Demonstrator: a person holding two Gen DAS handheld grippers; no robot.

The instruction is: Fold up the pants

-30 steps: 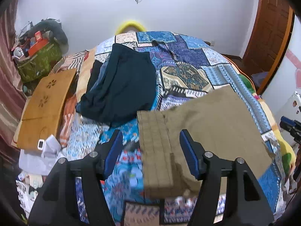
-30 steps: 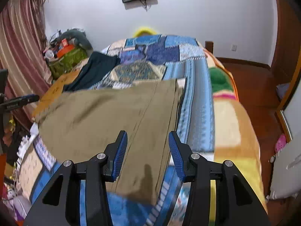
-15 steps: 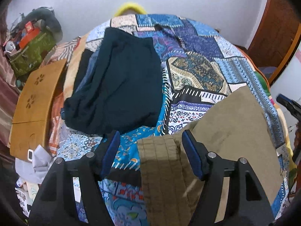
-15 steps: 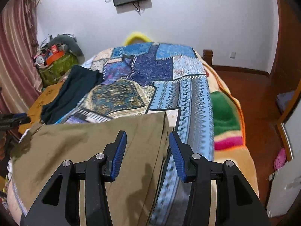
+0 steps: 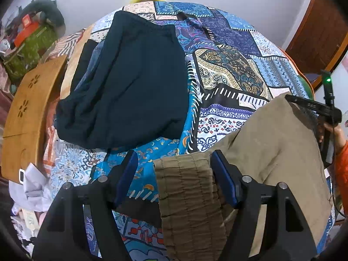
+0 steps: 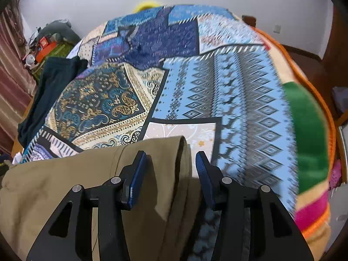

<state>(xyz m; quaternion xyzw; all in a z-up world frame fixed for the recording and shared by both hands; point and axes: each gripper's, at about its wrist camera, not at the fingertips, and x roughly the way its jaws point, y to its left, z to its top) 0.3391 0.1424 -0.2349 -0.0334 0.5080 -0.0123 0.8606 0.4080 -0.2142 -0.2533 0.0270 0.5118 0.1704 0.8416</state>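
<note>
Spanning the near end of the patterned bedspread (image 6: 239, 91): one pair of khaki pants (image 5: 267, 143), spread flat, not yet folded small.

Left gripper (image 5: 174, 174): jaws spread wide, nothing clamped. The gathered elastic waistband (image 5: 187, 191) lies between its fingers, close against the right-hand pad; whether the pad touches the cloth cannot be told.

Right gripper (image 6: 169, 169): jaws likewise parted, gripping nothing. The far edge of the pants, rolled into a soft fold (image 6: 182, 152), sits between its fingers.

Other items: dark navy garment (image 5: 130, 87), heaped further up the bed, just beyond the waistband, apart from the pants. Wooden lap tray (image 5: 24, 113) at the bed's left side. Green bag with clutter (image 5: 28, 45) by the wall.

Step in hand, as judged: both tools lined up over opposite ends of the same edge, a pick-up for a fold being prepared.

Next move, as judged: each gripper to go lower and close on its bit of cloth, all layers taken together, then both ends lifted level and carried over so that the edges meet. The thick waistband may slip from a shallow bite.
</note>
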